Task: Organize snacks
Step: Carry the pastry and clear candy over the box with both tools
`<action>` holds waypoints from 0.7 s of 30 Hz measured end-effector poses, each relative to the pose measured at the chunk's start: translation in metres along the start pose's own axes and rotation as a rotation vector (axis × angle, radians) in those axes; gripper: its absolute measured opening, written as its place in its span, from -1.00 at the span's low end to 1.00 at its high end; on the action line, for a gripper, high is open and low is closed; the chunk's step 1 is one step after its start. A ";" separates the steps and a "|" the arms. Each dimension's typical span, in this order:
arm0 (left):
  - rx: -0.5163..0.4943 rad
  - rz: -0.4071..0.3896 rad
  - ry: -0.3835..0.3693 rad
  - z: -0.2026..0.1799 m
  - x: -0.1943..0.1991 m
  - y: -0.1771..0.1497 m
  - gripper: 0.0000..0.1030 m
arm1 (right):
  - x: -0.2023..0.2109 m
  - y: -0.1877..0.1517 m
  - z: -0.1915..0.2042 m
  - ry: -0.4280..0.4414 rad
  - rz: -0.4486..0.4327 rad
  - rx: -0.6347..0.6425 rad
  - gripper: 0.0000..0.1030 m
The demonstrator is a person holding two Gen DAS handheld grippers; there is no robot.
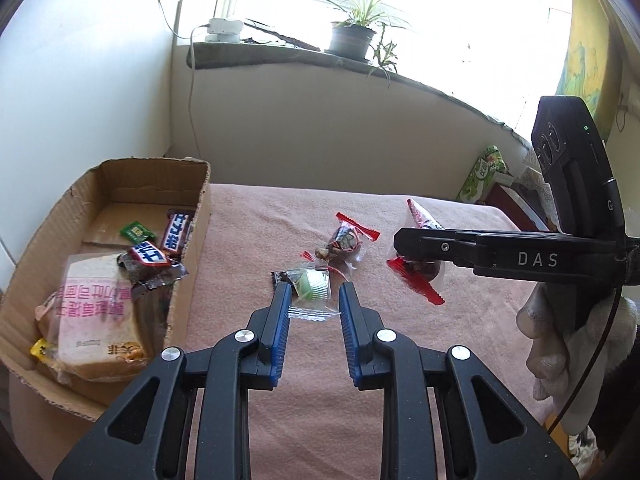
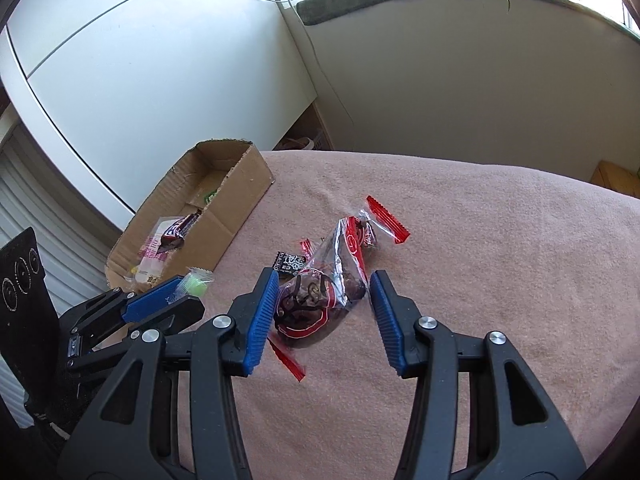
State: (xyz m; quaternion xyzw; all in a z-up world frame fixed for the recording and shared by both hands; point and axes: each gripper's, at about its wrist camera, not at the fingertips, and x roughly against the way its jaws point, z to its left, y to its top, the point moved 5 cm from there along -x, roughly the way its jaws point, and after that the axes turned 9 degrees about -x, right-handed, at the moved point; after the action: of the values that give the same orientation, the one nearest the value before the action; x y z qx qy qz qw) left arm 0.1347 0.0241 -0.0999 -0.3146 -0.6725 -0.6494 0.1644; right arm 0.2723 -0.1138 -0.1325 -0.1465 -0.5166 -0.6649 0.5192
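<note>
Left gripper (image 1: 314, 300) is holding a clear-wrapped green candy (image 1: 311, 289) between its blue pads, jaws narrow, wrapper tail hanging out the front. In the right wrist view the same candy (image 2: 196, 285) is showing lifted off the blanket. Right gripper (image 2: 324, 300) is sitting about a third open around a red-trimmed clear snack packet (image 2: 320, 300); left pad is touching the wrapper, can't tell whether the right pad is.

Cardboard box (image 1: 202, 216) is sitting at the left edge of the pink blanket (image 1: 400, 328), well apart from the right gripper, close beside the left one.

Left wrist view is showing the box contents: bread pack (image 1: 96, 320), two chocolate bars (image 1: 176, 232), small green packet (image 1: 137, 232). Also a second red-trimmed packet (image 1: 346, 242) lying mid-blanket. Right wrist view is adding a small black wrapper (image 2: 290, 261) lying just past the held packet.
</note>
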 end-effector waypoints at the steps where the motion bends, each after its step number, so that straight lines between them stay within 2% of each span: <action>1: 0.005 -0.007 0.009 0.004 0.005 0.000 -0.56 | 0.001 0.000 0.005 0.004 -0.003 0.006 -0.03; 7: 0.038 -0.037 0.056 0.030 0.028 -0.003 -0.56 | 0.001 0.007 0.038 0.036 -0.012 0.048 -0.03; 21: 0.095 -0.082 0.144 0.080 0.054 -0.006 -0.56 | -0.025 0.014 0.115 0.097 0.008 0.141 -0.03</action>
State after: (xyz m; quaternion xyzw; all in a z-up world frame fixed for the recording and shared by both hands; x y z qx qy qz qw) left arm 0.1053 0.1140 -0.0791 -0.2312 -0.7015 -0.6438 0.2002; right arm 0.2548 -0.0026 -0.0944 -0.0795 -0.5357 -0.6312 0.5553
